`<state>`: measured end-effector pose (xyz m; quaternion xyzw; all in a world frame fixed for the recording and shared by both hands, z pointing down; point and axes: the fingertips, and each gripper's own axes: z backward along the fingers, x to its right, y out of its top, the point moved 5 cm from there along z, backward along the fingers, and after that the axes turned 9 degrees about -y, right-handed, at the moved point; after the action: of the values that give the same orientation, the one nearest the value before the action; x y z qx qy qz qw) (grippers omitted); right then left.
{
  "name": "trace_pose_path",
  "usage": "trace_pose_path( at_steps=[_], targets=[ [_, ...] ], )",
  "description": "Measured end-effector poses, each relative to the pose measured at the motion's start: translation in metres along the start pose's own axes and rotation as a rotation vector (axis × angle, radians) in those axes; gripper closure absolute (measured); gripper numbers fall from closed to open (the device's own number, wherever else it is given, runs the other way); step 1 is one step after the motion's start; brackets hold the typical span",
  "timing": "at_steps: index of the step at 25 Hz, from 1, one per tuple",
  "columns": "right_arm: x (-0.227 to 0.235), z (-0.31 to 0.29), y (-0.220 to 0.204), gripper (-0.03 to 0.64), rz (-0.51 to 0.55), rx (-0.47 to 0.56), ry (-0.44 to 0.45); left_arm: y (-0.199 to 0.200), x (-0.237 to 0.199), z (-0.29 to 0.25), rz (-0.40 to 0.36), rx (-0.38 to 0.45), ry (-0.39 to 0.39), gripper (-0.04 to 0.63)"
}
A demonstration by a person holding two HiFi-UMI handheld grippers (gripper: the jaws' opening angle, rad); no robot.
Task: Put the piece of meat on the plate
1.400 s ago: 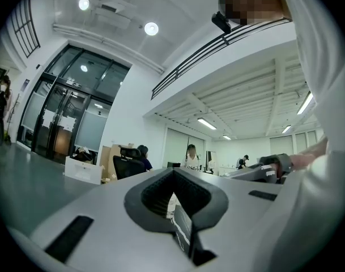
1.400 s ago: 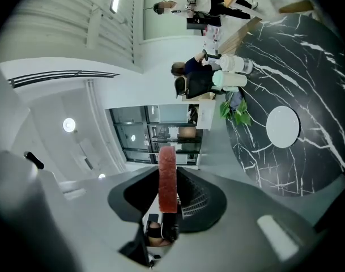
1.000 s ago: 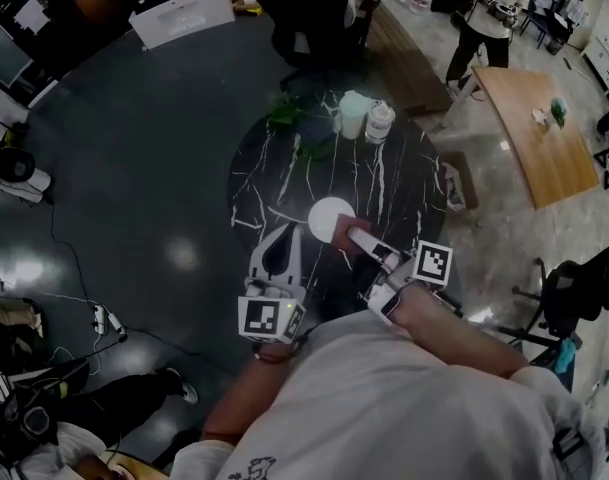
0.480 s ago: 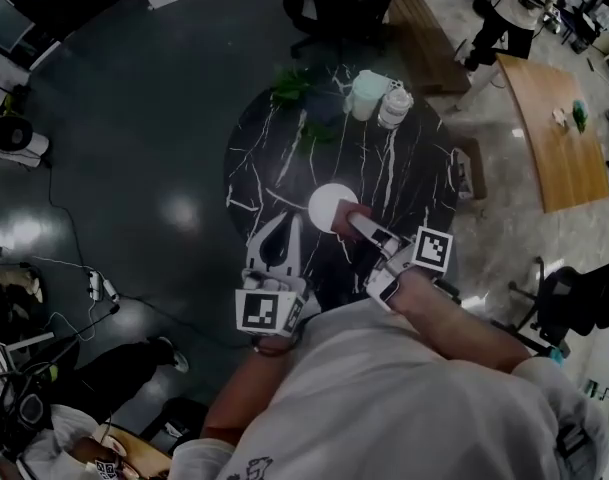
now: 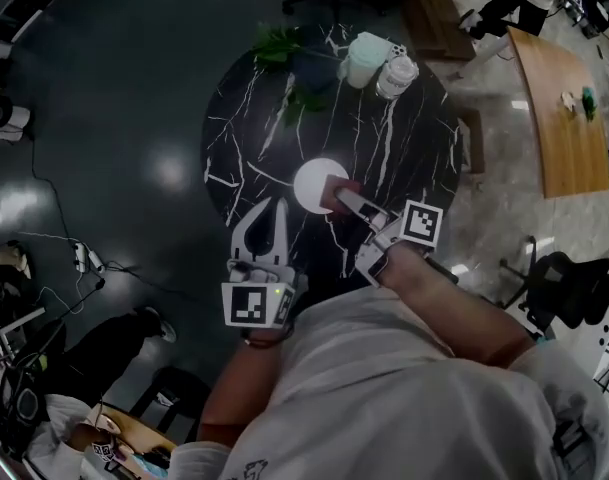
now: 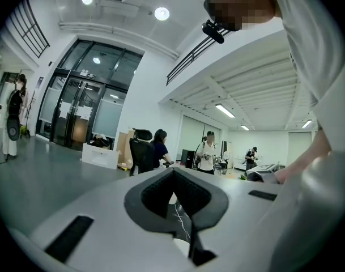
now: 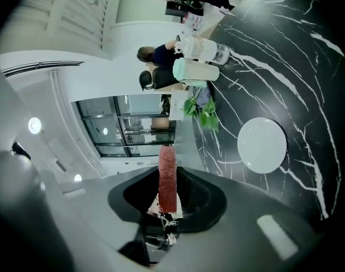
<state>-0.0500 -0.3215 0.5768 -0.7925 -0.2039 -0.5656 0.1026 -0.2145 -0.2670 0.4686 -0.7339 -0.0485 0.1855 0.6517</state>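
Note:
The piece of meat [image 5: 338,192], a thin dark red slab, is clamped on edge in my right gripper [image 5: 346,200], over the right rim of the white plate [image 5: 312,180]. In the right gripper view the meat [image 7: 167,177] sticks out past the right gripper [image 7: 167,200], and the empty plate [image 7: 262,144] lies ahead to the right on the table. My left gripper [image 5: 278,204] hovers left of the plate, its tips together and nothing between them. In its own view the left gripper [image 6: 173,174] shows only a sliver of table.
The round black marble table [image 5: 404,158] carries a pale green jug [image 5: 364,58], a clear jar [image 5: 396,75] and a leafy plant [image 5: 284,48] at its far side. A wooden table [image 5: 559,118] stands to the right. Dark floor surrounds the table.
Both grippers have come lower toward the table. The right one has kept the meat in its grip beside the plate's right rim. The left one has stayed shut and empty.

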Motion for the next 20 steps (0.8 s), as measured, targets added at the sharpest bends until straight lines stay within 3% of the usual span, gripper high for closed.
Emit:
trace_pose_path(
  at_steps=[8, 20],
  targets=[
    [0.061, -0.02, 0.018, 0.526, 0.021, -0.023, -0.117, -0.051, -0.01, -0.012, 0.036, -0.045, 0.059, 0.591],
    [0.121, -0.06, 0.032, 0.526, 0.066, -0.066, -0.231, -0.108, -0.012, -0.03, 0.079, -0.121, 0.057, 0.591]
  ],
)
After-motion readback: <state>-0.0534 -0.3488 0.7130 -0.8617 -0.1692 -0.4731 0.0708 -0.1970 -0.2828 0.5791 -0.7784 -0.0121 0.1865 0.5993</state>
